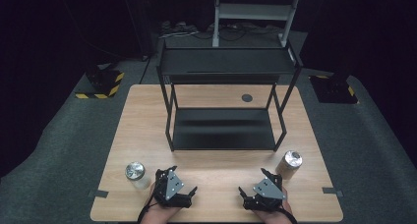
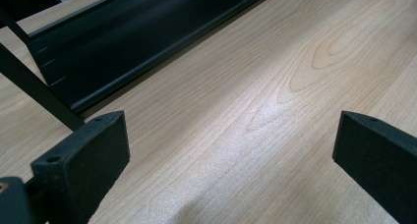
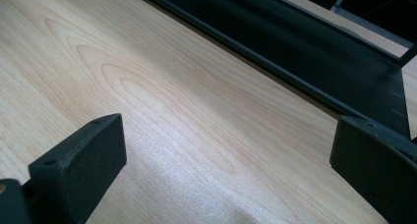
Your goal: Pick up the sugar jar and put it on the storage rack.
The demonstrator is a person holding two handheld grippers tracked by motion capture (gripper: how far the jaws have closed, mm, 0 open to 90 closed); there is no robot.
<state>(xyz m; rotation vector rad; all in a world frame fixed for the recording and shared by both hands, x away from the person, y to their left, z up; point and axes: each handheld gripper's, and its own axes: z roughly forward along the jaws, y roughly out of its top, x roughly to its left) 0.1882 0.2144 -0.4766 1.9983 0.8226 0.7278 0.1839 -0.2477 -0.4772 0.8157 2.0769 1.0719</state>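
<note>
Both claws, left (image 1: 183, 183) and right (image 1: 252, 182), spread and empty before the black rack (image 1: 223, 135). Glass jar (image 1: 136, 175) left-front, can (image 1: 289, 165) right-front: rigid, light, probably slippery; grasp mid-wall.

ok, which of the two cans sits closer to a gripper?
The tan can with the silver top, almost beside the right gripper; the clear-sided can stands farther from the left gripper.
</note>
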